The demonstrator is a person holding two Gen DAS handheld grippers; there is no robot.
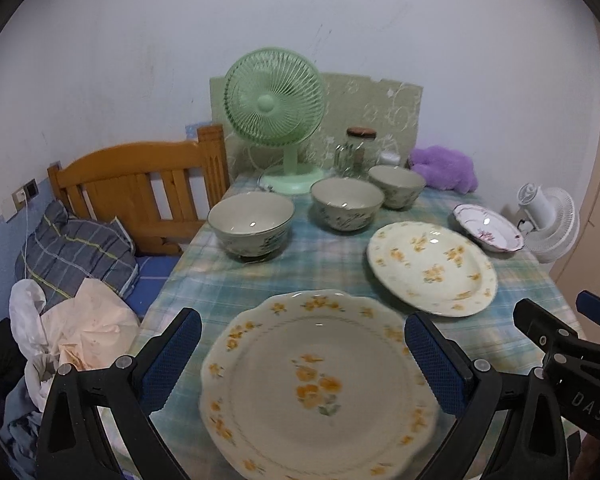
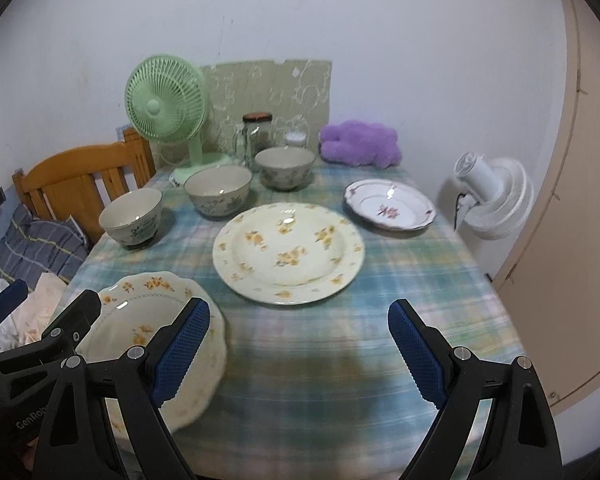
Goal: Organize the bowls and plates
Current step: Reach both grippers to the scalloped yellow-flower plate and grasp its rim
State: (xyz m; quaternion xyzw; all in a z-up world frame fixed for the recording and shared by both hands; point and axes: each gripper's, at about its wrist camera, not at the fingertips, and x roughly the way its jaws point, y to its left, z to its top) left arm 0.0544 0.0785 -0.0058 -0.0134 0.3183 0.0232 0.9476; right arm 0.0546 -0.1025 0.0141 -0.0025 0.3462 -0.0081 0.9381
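Jaws of both grippers gape; "DAS" legible.

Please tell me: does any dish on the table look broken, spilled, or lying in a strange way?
Nothing stands out. The three bowls stand upright in a row, and the scalloped plate, the round yellow-flowered plate and the small pink-flowered plate lie flat on the tablecloth. No chips or spills show.

We see a pale, scuffed wall (image 2: 340, 20) behind a table under a plaid cloth (image 2: 380, 320), a wooden headboard (image 1: 140, 176) and striped pillow (image 1: 76, 252) at left, a green fan (image 1: 276, 100), a white fan (image 2: 496, 196), a beige door (image 2: 572, 200) at right
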